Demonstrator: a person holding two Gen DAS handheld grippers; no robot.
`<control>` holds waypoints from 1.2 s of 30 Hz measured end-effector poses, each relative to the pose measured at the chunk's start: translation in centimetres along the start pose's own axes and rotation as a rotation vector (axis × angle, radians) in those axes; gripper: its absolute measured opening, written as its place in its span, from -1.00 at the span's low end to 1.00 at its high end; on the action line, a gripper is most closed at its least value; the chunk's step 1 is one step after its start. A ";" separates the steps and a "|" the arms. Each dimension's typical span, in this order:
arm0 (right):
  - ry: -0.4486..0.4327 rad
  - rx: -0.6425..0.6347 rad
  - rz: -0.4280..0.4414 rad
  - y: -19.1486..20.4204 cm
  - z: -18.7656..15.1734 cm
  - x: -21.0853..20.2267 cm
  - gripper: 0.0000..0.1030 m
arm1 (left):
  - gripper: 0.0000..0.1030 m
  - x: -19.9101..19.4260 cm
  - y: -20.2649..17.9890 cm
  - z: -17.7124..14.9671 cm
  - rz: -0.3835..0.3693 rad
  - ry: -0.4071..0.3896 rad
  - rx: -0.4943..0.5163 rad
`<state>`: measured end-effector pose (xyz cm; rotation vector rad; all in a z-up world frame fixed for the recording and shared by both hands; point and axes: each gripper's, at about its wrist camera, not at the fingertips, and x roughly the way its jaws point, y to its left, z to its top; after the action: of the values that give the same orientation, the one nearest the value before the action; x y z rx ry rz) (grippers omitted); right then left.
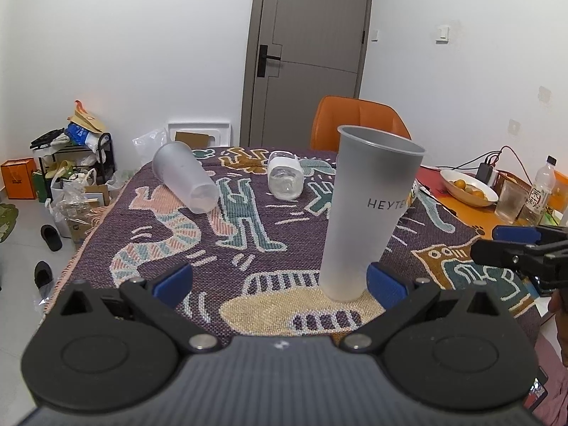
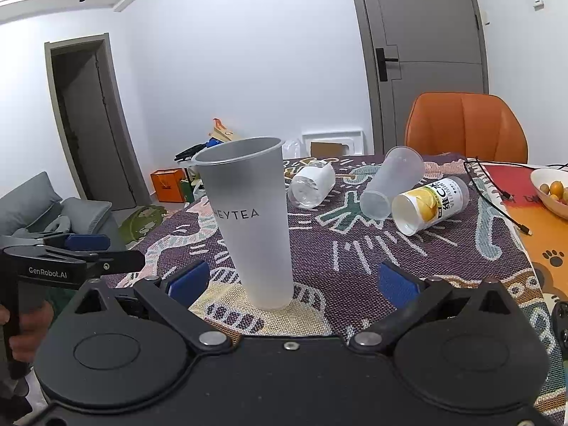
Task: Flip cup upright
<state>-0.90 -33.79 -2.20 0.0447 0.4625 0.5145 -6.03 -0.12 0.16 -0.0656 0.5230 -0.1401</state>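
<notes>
Here the frosted cup point(image 1: 369, 209) is standing upright, mouth up, on the patterned cloth point(image 1: 213, 241) covering the table, near its front edge. Black letters on its side are reading "HEYTEA" in the right wrist view; the left wrist view is catching only "HEYTE".

The left gripper point(image 1: 278, 282) is sitting low at the table's edge with its blue-padded fingers point(image 1: 174, 280) spread wide and holding nothing; the cup's base is showing just beside the right pad, and whether they are touching cannot be told. The right gripper point(image 2: 294, 280) is likewise spread wide and empty, with the cup standing between its pads, nearer the left one and apart from both. In the right wrist view the left gripper is appearing at the left edge, its handle printed "GenRobot.AI".

Farther back, a second frosted cup point(image 1: 184, 181) is lying on its side, and so is a clear bottle point(image 1: 285, 177) with a white label. A yellow-labelled cup point(image 2: 429, 204) is lying beside the frosted one, its print showing "VITAMIN" and Chinese characters. A bowl point(image 1: 468, 188) of small orange fruit is sitting at the right, near an upright bottle point(image 1: 541, 186) with a Chinese label. An orange chair point(image 2: 467, 127) is standing behind the table.
</notes>
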 end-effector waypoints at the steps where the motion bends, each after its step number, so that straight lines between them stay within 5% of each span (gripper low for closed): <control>1: 0.002 0.002 -0.001 -0.1 0.0 0.1 1.00 | 1.00 0.0 0.0 0.0 0.000 0.001 0.001; 36: 0.013 0.004 -0.002 0.1 -0.3 0.5 1.00 | 1.00 -0.3 -0.2 0.0 0.008 0.003 0.013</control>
<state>-0.68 -33.52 -2.69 0.0451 0.4768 0.5120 -6.34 -0.22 0.30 -0.0508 0.5253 -0.1355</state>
